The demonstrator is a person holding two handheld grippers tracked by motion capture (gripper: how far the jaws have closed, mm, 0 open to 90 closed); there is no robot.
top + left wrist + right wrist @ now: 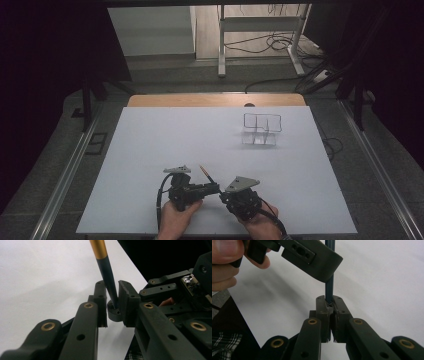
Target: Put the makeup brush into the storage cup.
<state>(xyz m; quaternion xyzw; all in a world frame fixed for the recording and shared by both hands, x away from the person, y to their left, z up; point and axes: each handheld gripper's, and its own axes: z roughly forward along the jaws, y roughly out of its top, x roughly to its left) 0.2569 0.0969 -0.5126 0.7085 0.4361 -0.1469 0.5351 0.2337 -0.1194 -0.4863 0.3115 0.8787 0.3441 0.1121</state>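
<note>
Pen: dark shaft, gold band, held slanting above the table's near edge. Right gripper: jaws clamped on its lower end. Left gripper: jaws closed around the shaft. Table: white top, wooden far edge. Clear divided holder: far right. Hands low, meeting centrally. Grey floor, cables beyond.

A lab-style recording space — dark curtains surround a white table. Loose cables trail over the floor beside a metal stand — floor rails flank the table.
</note>
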